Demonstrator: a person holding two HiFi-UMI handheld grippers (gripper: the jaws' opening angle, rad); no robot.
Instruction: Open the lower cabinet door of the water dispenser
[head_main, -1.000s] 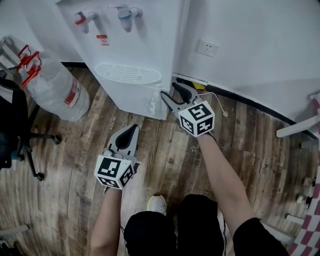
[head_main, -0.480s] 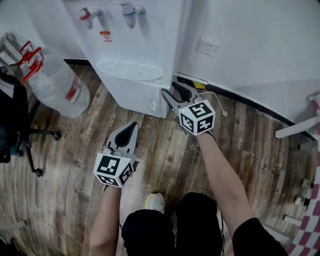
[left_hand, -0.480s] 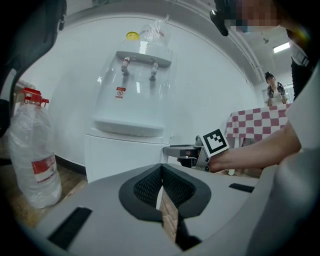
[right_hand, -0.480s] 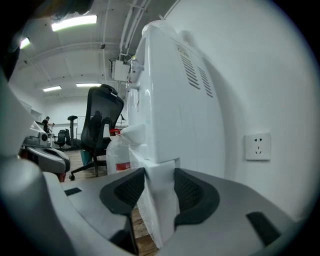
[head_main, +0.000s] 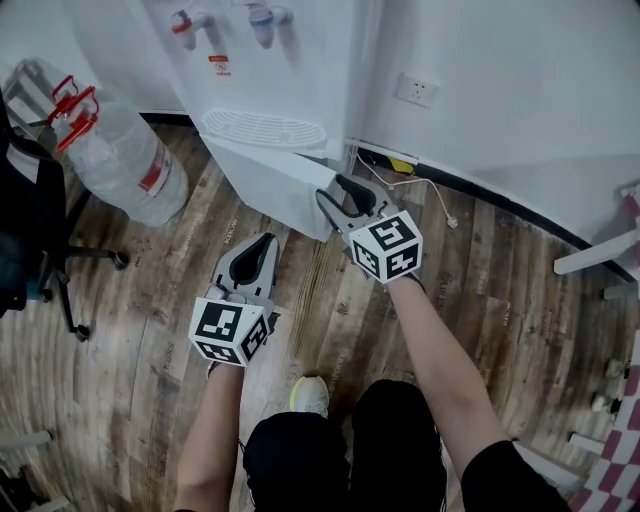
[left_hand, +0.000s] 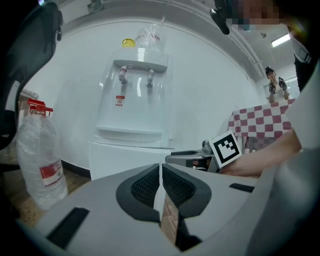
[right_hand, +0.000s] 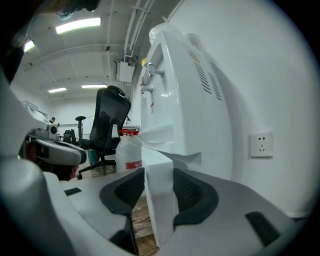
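The white water dispenser stands against the wall, with its lower cabinet door swung a little way out at the right side. My right gripper is shut on that door's free edge. In the right gripper view the white door edge fills the gap between the dark pads; the jaws have just been closing onto it. My left gripper hangs over the wooden floor in front of the dispenser, shut and holding nothing. In the left gripper view its pads meet, and the dispenser stands straight ahead.
A large clear water bottle with red handles lies left of the dispenser. A black office chair stands at the far left. A wall socket and a white cable are to the right. A person stands far off.
The lower door has swung out from the cabinet front. My right gripper has moved back toward me with the door's edge in it. The left gripper has stayed where it was.
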